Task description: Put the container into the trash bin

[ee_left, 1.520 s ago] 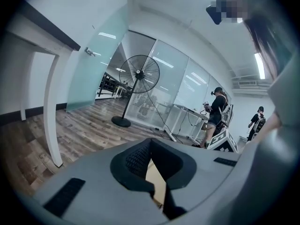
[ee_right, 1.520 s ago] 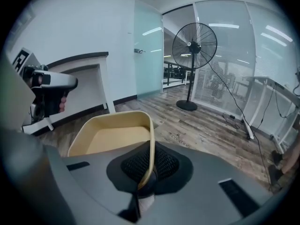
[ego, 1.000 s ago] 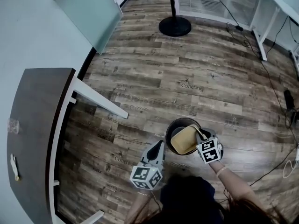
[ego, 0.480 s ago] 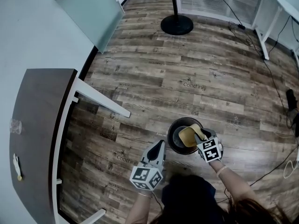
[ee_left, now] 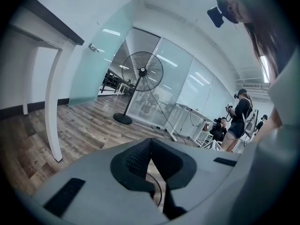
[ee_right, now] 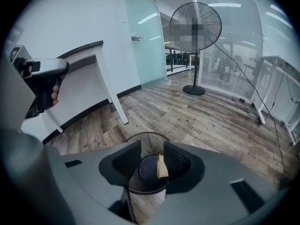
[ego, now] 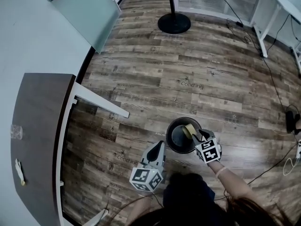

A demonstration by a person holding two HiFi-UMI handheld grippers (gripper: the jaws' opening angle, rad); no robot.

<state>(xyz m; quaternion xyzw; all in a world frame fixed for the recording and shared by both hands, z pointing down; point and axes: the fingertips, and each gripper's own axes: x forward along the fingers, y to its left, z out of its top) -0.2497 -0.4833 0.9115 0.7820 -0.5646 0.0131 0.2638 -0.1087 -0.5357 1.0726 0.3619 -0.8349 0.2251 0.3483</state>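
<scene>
Over a wood-plank floor [ego: 211, 79], the right gripper [ego: 199, 134] has its jaws opening above the trash bin [ego: 168, 136], with the tan container [ego: 188, 130] on edge inside it, free of both pads. It should lift straight up so neither jaw clips the rim. The left gripper [ego: 158, 149] hangs aside, jaws together and empty: two grippers, one container, one bin.

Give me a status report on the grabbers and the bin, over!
Left gripper shut, empty, off to the side. Right gripper above trash bin, jaws opening, container loose beside one pad. Container on edge inside the bin's rim. Nothing in the way.
</scene>
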